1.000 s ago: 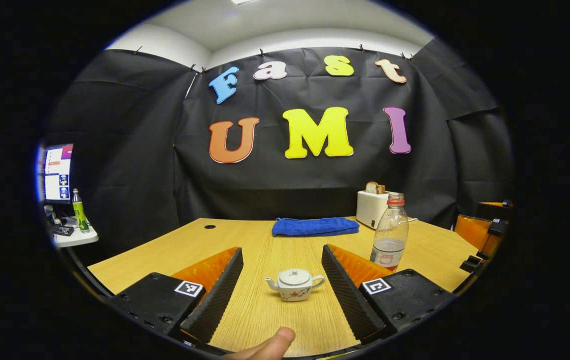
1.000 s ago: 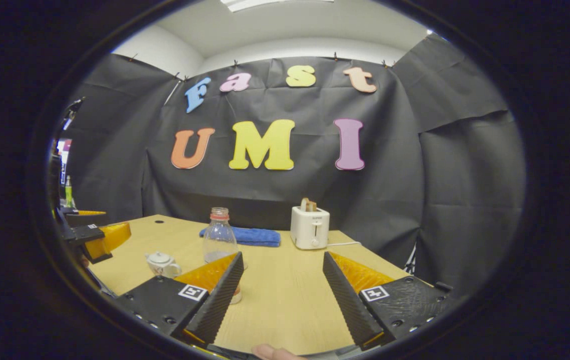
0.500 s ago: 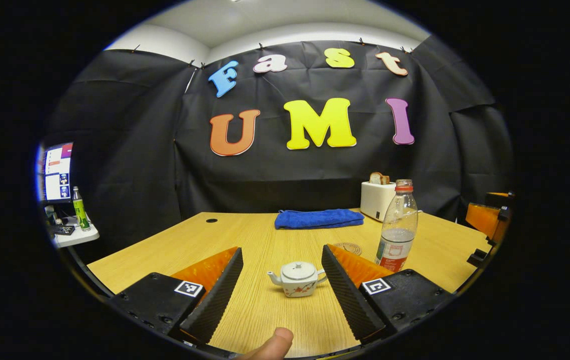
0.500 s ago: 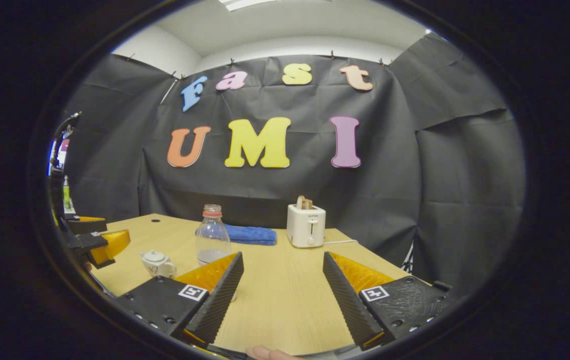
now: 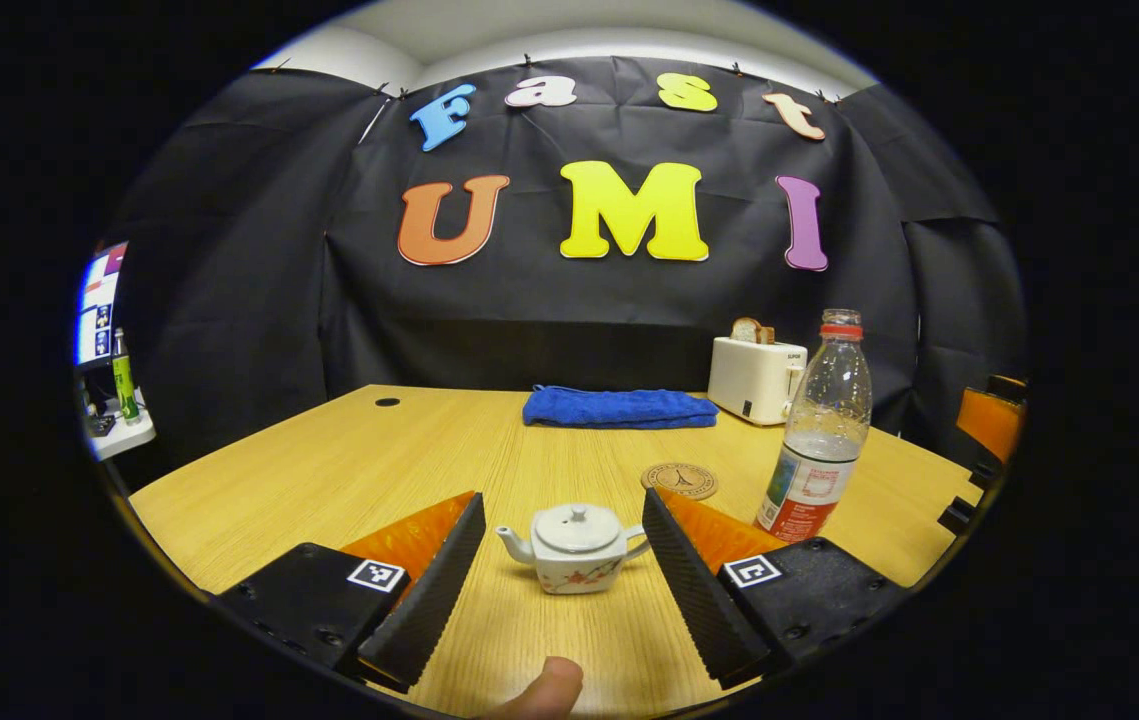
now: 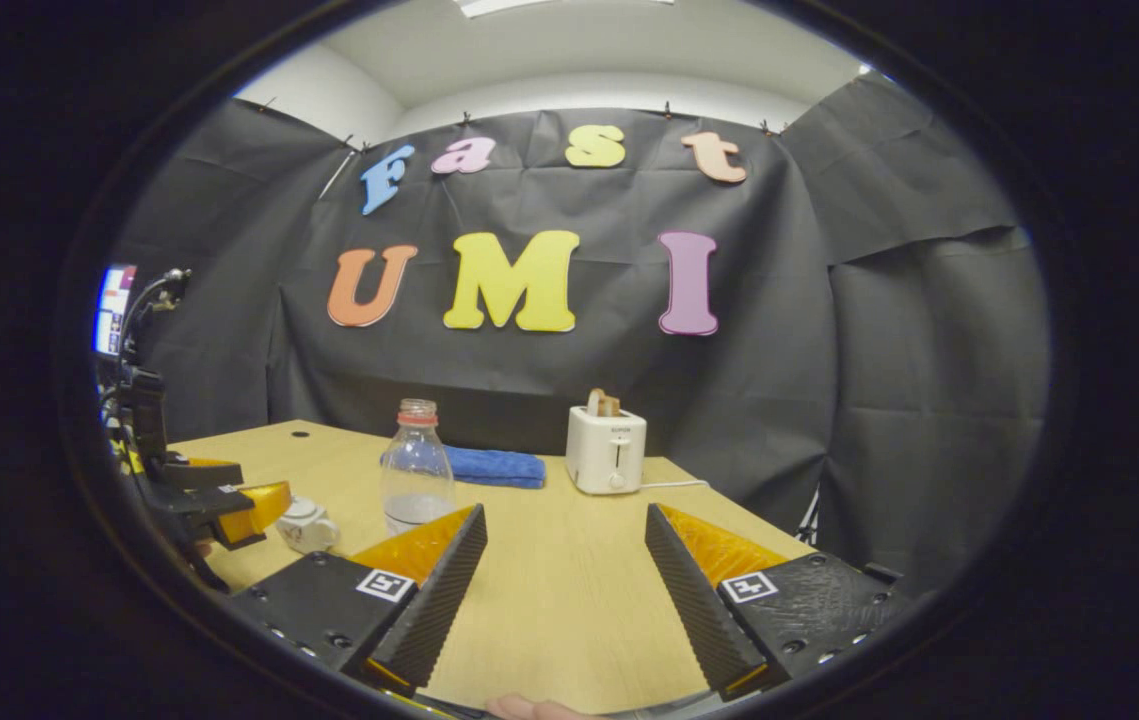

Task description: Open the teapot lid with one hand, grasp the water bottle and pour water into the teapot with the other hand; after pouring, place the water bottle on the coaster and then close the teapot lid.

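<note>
Teapot (image 5: 576, 547), white with its lid (image 5: 574, 526) on, sat upright on the wooden bench (image 5: 349, 470), framed between the spread fingers of the left tongs (image 5: 564, 500) but touched by neither. Just right of it stood the water bottle (image 5: 822, 423), uncapped and about a third full, with the round coaster (image 5: 679, 480) lying between bottle and teapot, slightly farther back. The right tongs (image 6: 566, 510) were apart over bare bench, the bottle off to their left. A blue towel (image 5: 619, 407) and a white toaster (image 5: 755, 378) stood near the wall.
</note>
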`<state>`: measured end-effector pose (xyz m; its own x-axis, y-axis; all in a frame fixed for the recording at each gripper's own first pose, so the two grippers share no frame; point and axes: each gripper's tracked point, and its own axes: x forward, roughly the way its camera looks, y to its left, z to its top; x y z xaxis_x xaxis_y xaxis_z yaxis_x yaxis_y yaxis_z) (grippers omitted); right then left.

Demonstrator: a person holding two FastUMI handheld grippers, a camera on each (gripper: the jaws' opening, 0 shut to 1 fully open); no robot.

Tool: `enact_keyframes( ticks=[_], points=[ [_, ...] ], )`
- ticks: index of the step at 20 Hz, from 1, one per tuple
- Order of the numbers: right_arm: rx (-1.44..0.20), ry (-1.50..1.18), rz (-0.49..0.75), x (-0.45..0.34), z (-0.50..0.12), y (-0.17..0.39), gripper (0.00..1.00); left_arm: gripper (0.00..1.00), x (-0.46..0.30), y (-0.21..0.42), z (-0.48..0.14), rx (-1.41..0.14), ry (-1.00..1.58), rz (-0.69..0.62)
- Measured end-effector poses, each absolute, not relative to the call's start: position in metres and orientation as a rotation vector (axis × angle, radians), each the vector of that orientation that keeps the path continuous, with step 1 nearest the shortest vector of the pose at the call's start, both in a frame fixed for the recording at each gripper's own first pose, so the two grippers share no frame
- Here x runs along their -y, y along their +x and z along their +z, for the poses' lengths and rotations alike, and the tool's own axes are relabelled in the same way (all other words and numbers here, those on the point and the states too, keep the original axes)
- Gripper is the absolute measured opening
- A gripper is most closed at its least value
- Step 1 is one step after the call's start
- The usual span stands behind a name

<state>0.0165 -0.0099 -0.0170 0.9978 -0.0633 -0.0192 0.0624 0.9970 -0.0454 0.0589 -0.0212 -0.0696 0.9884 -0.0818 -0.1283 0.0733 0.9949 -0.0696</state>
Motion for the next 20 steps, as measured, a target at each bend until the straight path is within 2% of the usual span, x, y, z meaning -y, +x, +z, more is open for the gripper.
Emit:
enact_keyframes(
  ticks=[7,10,14,15,16,17,18,20],
  points=[
    [-0.048,-0.037,-0.074,0.008,-0.03,0.037,0.95,0.96,0.025,0.091,-0.085,-0.178,-0.069,-0.098],
    [-0.084,-0.016,-0.057,0.003,-0.043,0.041,0.97,0.84,0.031,0.097,-0.084,-0.174,-0.083,-0.141],
    [-0.124,-0.014,-0.035,0.002,-0.058,0.041,0.97,0.56,0.034,0.1,-0.084,-0.158,-0.088,-0.15],
    [-0.127,-0.015,-0.033,0.002,-0.06,0.041,0.97,0.6,0.037,0.101,-0.085,-0.164,-0.083,-0.158],
    [-0.127,-0.013,-0.034,0.003,-0.06,0.041,0.95,0.58,0.041,0.101,-0.088,-0.179,-0.076,-0.168],
    [-0.126,-0.01,-0.035,0.005,-0.06,0.041,0.95,0.6,0.044,0.101,-0.09,-0.188,-0.068,-0.176],
    [-0.126,-0.007,-0.037,0.006,-0.06,0.041,0.95,0.52,0.046,0.102,-0.089,-0.187,-0.062,-0.184],
    [-0.128,-0.006,-0.033,0.006,-0.062,0.041,0.95,0.45,0.046,0.103,-0.092,-0.194,-0.038,-0.178]
  ],
)
